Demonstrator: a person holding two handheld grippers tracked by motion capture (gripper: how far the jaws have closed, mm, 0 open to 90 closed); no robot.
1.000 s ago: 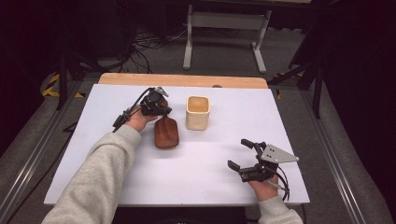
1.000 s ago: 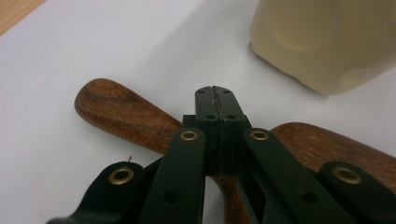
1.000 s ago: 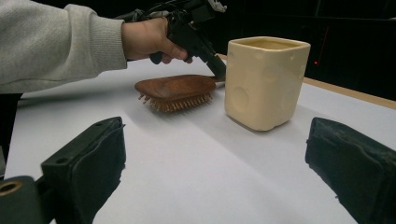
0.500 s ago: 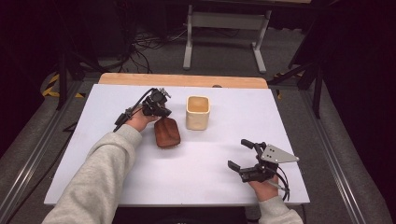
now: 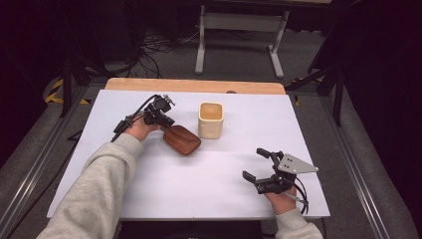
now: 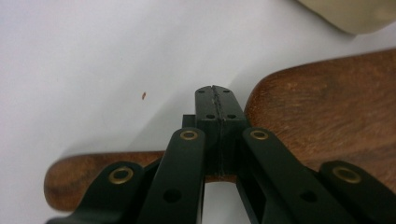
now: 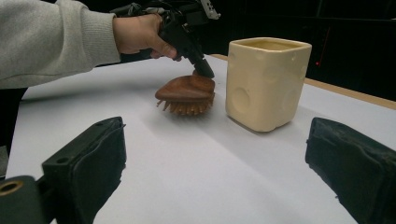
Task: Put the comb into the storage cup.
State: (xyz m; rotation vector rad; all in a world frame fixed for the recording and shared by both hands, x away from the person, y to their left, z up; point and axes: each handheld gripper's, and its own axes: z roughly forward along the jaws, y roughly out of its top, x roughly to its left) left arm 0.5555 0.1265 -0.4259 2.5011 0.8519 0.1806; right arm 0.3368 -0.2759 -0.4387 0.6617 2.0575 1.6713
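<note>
**Wooden brush under a closed claw on a white table**

Black jaws of the left gripper (image 5: 165, 124) are pressed together, pad against pad, with nothing caught between them. In the left gripper view the joined tips sit low over the narrow neck of a brown wooden brush (image 6: 327, 112), where the handle meets the broad head; the pictures do not settle whether the tips touch the wood. The right gripper view shows the same claw (image 7: 204, 71) angled steeply down onto the near end of the brush (image 7: 186, 89), whose short bristles face the tabletop. A person's left hand (image 5: 141, 128), in a grey sleeve (image 5: 94, 189), holds that gripper at the far left part of the table.

The brush (image 5: 181, 139) lies on the white table (image 5: 199, 184), its head pointing toward the near right. Just beside it, to the right and a little farther off, a cream square cup (image 5: 211, 120) stands upright with its open mouth up; brush and cup are close but apart.

Near the right front edge of the table, well away from both things, the right gripper (image 5: 258, 166) rests in the person's right hand (image 5: 281, 201) with its jaws spread wide and nothing in the gap. A grey three-cornered plate (image 5: 296, 164) sits on top of it. A strip of pale wood (image 5: 194, 85) runs along the table's far edge.
</note>
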